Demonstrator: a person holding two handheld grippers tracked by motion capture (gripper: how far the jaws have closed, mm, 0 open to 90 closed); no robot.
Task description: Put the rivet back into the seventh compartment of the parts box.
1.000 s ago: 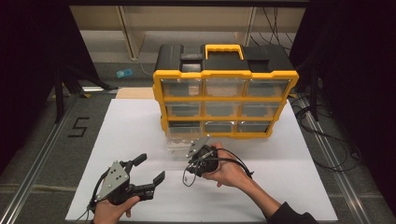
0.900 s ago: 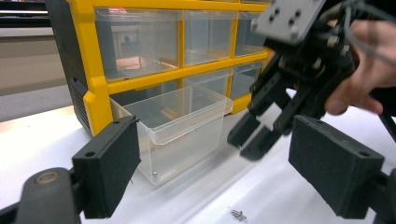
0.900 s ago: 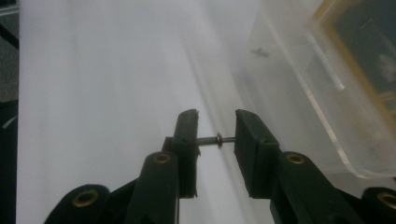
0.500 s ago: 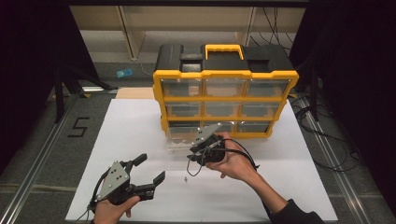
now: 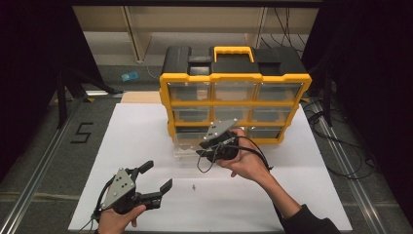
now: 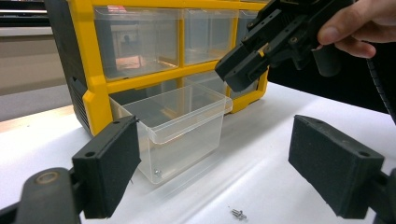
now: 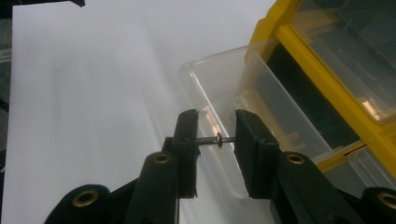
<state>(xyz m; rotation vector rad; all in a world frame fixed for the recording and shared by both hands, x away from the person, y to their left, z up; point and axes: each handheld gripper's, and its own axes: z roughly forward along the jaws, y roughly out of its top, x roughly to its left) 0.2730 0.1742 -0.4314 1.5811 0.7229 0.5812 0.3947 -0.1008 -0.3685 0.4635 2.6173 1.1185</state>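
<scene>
With one small screw point(image 7: 217, 139) pinched end to end in the right gripper point(image 7: 217, 140) above the clear drawer point(image 6: 180, 133) pulled from the yellow organizer point(image 5: 234, 92), dropping it in remains, while another screw point(image 5: 194, 186) lies on the table point(image 5: 146, 131) near the idle, wide-open left gripper point(image 5: 158, 176).

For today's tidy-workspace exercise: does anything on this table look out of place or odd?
Yes. One clear drawer is pulled out of the yellow organiser and sits on the white sheet in front of it. A small screw lies loose on the sheet, outside any drawer. The right tool pinches another screw above the drawer.
</scene>
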